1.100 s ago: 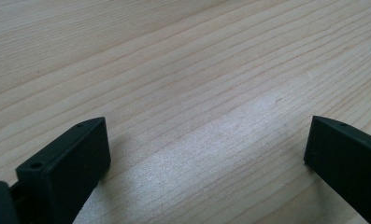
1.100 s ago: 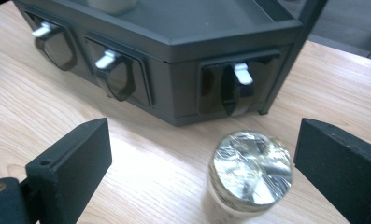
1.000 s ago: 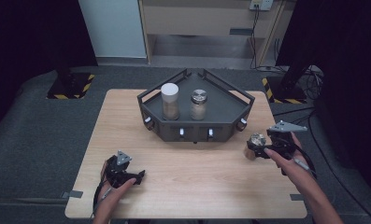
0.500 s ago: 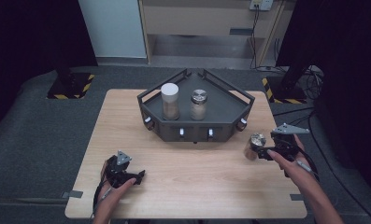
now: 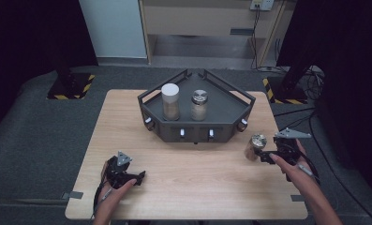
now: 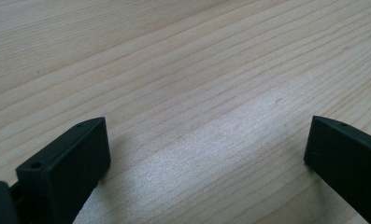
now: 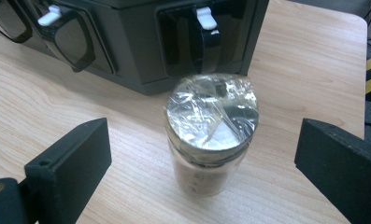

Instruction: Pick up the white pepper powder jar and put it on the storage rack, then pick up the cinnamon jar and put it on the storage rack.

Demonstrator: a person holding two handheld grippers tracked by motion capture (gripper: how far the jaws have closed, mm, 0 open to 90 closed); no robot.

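Now your right gripper (image 7: 202, 172) has sunk toward the small silver-lidded glass jar (image 7: 210, 135) standing on the wooden table (image 5: 193, 168) beside the dark angular tray (image 5: 230, 108); jaws apart, seemingly not touching. Left gripper (image 6: 206, 163) rests open.

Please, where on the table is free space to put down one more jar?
Bare wood lies between the left claw and the right claw, in front of the black tray, and left of the tray. Crowded: beside the foil-topped jar at the tray's right corner.

Brown jar (image 7: 210, 140) with silver lid, dark grey rack (image 5: 230, 123), pale wooden table (image 5: 127, 122).
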